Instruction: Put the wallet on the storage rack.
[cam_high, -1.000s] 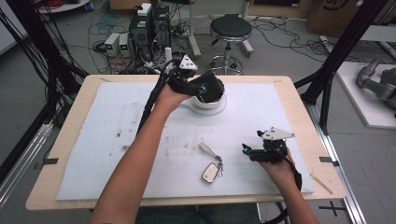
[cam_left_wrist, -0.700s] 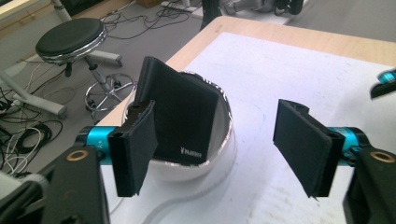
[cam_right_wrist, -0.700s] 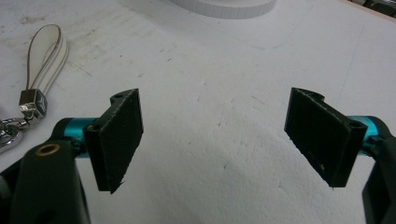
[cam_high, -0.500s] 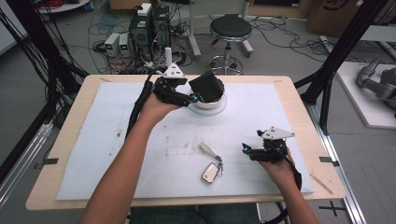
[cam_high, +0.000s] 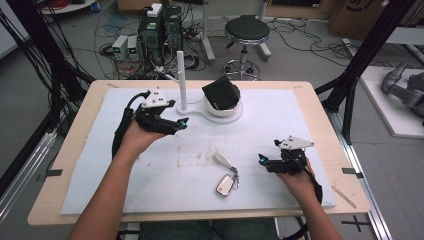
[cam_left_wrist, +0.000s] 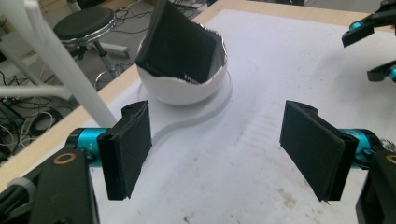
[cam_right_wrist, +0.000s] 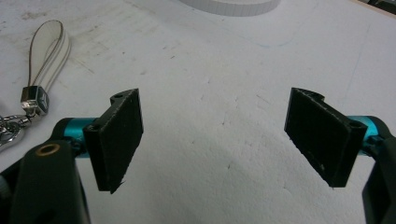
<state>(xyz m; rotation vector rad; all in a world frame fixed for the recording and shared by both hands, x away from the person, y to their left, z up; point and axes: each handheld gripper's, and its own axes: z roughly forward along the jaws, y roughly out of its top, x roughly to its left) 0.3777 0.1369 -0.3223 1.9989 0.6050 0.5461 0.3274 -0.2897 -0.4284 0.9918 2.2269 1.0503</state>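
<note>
The black wallet (cam_high: 221, 94) stands tucked in the white bowl (cam_high: 227, 112) at twelve o'clock; the left gripper (cam_high: 181, 123), released, has just been opening, nothing between its jaws. The right gripper (cam_high: 262, 160) waits unclenched by the key fob (cam_high: 224, 185).

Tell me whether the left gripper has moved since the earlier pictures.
Yes. The left gripper has drawn away from the white bowl toward the table's left, past the white post; its jaws have just been opening, nothing between them.

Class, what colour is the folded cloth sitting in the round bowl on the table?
The folded cloth is black, in a white bowl; the left gripper view shows it best.
</note>
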